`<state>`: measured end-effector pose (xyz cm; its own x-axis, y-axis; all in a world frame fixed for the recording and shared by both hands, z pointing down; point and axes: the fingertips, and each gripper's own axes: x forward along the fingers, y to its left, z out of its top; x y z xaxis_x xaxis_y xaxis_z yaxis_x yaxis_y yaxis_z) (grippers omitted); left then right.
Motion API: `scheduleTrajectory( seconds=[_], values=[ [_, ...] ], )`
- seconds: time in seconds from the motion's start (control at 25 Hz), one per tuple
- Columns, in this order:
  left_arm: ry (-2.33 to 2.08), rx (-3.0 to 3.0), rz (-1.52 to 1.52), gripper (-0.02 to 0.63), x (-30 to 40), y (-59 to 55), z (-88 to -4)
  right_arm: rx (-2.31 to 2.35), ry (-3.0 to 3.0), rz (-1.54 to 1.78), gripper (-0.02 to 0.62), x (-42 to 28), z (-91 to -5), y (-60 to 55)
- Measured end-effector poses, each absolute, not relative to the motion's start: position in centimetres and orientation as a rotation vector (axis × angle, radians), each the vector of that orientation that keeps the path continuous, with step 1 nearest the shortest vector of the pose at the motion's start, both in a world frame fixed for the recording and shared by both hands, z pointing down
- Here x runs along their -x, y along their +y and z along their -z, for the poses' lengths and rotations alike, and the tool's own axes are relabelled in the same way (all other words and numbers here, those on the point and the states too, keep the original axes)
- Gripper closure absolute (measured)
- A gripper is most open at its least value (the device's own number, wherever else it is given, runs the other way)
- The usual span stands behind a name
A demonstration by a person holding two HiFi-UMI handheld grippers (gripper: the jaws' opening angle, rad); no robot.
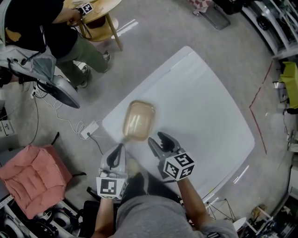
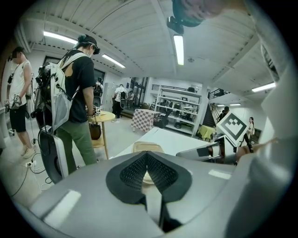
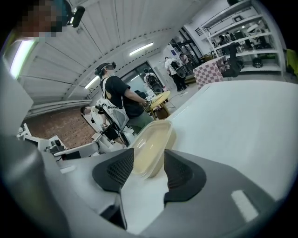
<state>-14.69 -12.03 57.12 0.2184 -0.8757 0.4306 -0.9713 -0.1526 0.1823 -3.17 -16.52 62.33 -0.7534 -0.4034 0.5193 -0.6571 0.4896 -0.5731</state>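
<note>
A translucent beige plastic container lies near the front left edge of the white table. My left gripper reaches its near left corner with the jaws closed together, apparently pinching the rim. In the left gripper view the pads meet at the tips of the left gripper, with the beige container just beyond. My right gripper is open at the container's near right corner. In the right gripper view the container runs away from the right gripper, its near rim between the spread pads.
A person in a black shirt and green trousers stands by a small round wooden table at the far left. A pink cushion and a white power strip lie on the floor left of the table. Shelves stand behind.
</note>
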Motion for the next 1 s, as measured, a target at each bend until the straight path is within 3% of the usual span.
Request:
scheduleTrajectory(
  seconds=[0.28,0.64,0.92,1.0],
  values=[
    [-1.699,-2.072,-0.32,0.594,15.0,-12.6,-57.8,-0.855,-2.381,-1.233,0.363,3.8,-64.0,-16.6],
    [-1.691,-2.068,-0.31,0.594,14.7,-13.2,-58.2,-0.806,-2.348,-1.3,0.357,4.2,-65.0,-16.6],
    [-1.703,-2.053,-0.314,0.594,15.5,-12.7,-58.3,-0.83,-2.331,-1.273,0.429,4.5,-65.4,-16.1],
    [-1.703,-2.058,-0.315,0.594,15.6,-12.5,-58.3,-0.849,-2.326,-1.262,0.476,4.4,-65.5,-16.1]
  ],
)
